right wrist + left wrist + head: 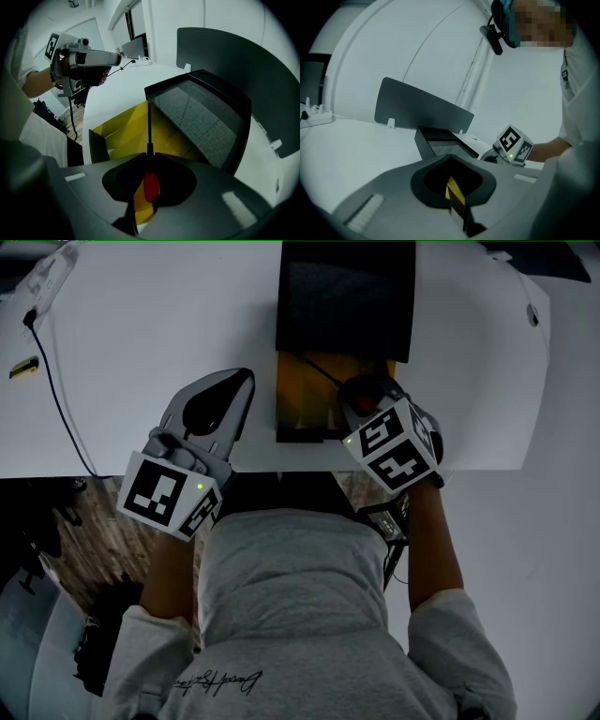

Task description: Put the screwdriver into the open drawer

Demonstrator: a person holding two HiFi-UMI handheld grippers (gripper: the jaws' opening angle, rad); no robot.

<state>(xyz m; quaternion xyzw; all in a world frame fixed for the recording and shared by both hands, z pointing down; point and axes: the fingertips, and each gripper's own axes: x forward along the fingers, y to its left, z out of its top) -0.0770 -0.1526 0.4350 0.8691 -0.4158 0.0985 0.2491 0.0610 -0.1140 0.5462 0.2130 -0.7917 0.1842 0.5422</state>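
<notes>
Clamps the right tool on the screwdriver by its red handle, with the thin dark shaft sticking straight out ahead of the jaws and steeply downward. Points that shaft into the open yellow drawer directly ahead and below, tip over its inside and slanted a little across its length, so probably needs only lowering and release. Holds the left tool, jaws together and empty, beside the drawer over the counter, the farther of the two.

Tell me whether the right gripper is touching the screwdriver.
Touching. The right gripper view shows the right gripper with its jaws clamped on the screwdriver just ahead of its red handle, the shaft sticking out over the yellow drawer.
</notes>
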